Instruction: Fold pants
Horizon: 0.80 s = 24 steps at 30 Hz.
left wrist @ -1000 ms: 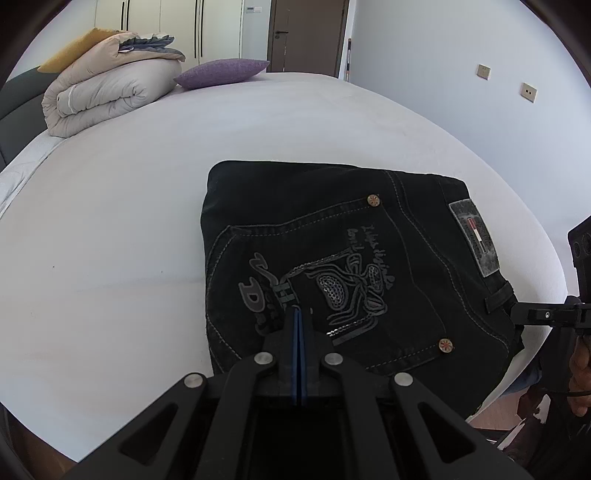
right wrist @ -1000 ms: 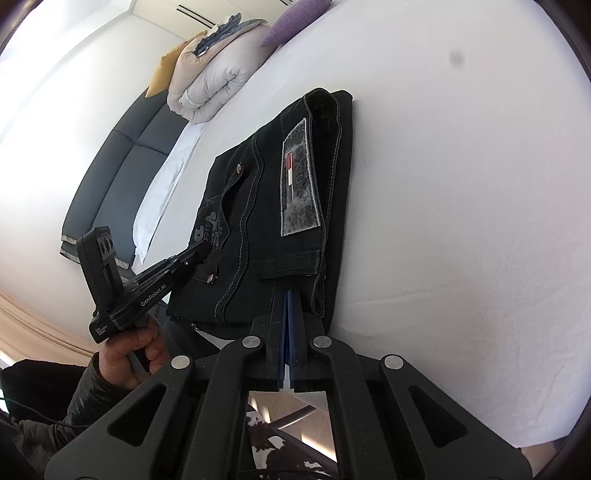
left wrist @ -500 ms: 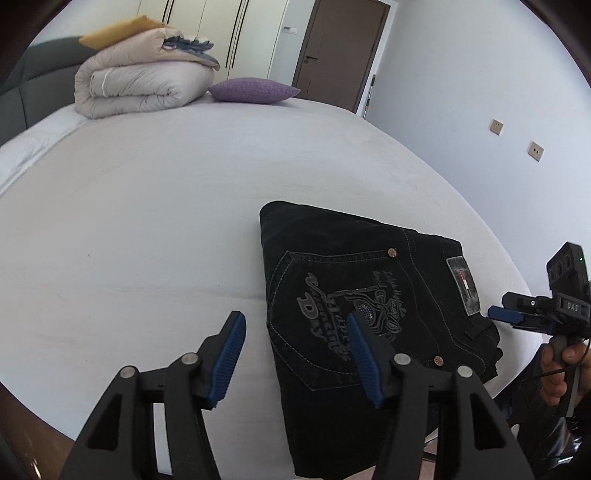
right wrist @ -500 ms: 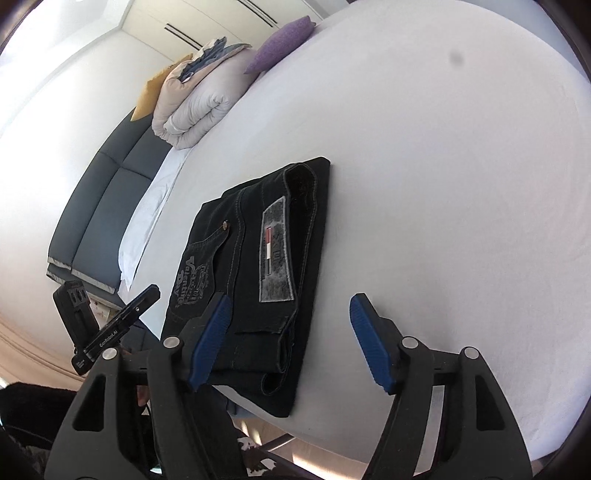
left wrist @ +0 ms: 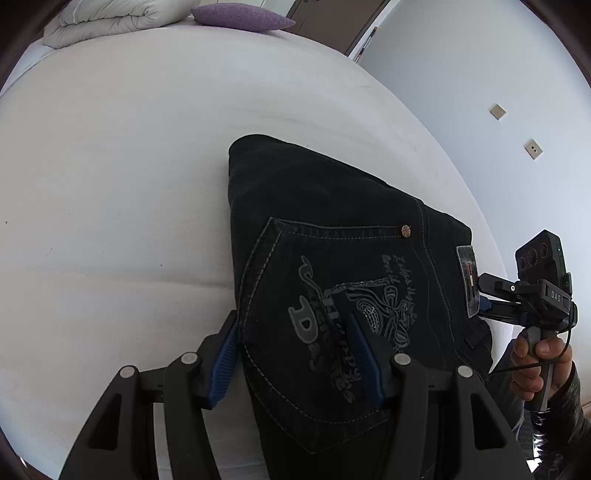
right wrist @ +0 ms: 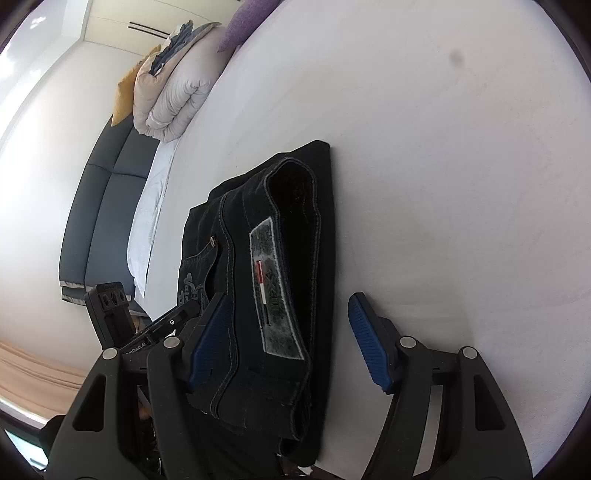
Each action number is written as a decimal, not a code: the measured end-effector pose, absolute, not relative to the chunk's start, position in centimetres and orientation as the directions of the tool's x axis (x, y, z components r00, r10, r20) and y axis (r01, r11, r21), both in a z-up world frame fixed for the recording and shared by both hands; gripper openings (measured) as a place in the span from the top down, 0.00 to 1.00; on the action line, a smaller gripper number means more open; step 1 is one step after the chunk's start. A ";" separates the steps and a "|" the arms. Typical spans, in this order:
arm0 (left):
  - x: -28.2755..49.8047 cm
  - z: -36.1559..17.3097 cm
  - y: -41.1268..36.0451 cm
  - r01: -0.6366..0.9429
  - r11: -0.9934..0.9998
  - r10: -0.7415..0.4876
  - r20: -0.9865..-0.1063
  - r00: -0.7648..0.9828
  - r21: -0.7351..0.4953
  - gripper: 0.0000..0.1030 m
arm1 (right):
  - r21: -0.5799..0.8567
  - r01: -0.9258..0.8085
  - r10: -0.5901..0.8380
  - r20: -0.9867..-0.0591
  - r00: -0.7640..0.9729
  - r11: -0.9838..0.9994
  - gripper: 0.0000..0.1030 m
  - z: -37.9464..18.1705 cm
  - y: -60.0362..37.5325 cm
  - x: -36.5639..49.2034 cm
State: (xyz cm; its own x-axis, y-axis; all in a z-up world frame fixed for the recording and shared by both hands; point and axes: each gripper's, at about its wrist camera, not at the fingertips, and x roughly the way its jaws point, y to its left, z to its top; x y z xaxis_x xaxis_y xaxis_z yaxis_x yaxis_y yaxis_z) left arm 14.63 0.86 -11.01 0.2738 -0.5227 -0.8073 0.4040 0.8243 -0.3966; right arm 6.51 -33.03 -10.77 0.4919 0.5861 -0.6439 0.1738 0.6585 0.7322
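The right gripper (left wrist: 484,295) carries the letters "DAS". Stylised lettering on the pants (left wrist: 332,258) pocket cannot be read reliably.

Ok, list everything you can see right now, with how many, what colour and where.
Folded pants: one, black, near edge of the bed.
Waistband patch: one, grey with a red stripe, on the pants.
Bed: one, white sheet, under everything.
Pillow: one, purple, far end of the bed.
Duvet: one, off-white, rolled beside the pillow.
Headboard: one, dark grey, at the bed's far end.
Wall plates: two, beige, on the wall.
Left hand-held gripper: black with blue pads, open, straddling the pants' side edge.
Right hand-held gripper: same colours, jaws closing, waistband between them, not pressed.
Hand: one, holding the right gripper's handle.
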 end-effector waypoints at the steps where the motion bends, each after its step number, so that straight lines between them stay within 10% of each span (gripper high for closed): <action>1: 14.8 -11.2 0.8 0.405 0.820 -0.527 -0.808 0.262 -0.404 0.43 | 0.733 0.173 0.593 -0.645 0.482 0.658 0.39 -10.8 -32.7 7.0; 9: 14.9 -11.5 -0.1 0.397 0.823 -0.527 -0.807 0.266 -0.406 0.59 | 0.704 0.194 0.564 -0.678 0.471 0.684 0.77 -11.6 -30.4 8.9; 16: 13.5 -10.3 -1.5 0.393 0.829 -0.527 -0.789 0.315 -0.397 0.80 | 0.589 0.085 0.466 -0.711 0.526 0.803 0.85 -8.5 -28.4 8.4; 24: 14.3 -4.6 -4.7 0.460 0.798 -0.577 -0.713 0.398 -0.389 0.82 | 0.536 0.000 0.430 -0.677 0.598 0.844 0.85 -3.2 -29.5 8.7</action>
State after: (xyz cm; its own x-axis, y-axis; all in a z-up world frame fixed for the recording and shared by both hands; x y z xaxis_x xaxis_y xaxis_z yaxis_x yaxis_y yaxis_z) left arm 14.31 -4.68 -4.55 0.3980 -0.5769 -0.7133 0.4604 0.7981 -0.3887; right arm 8.67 -29.53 -3.20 0.5980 0.4295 -0.6767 0.0005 0.8441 0.5362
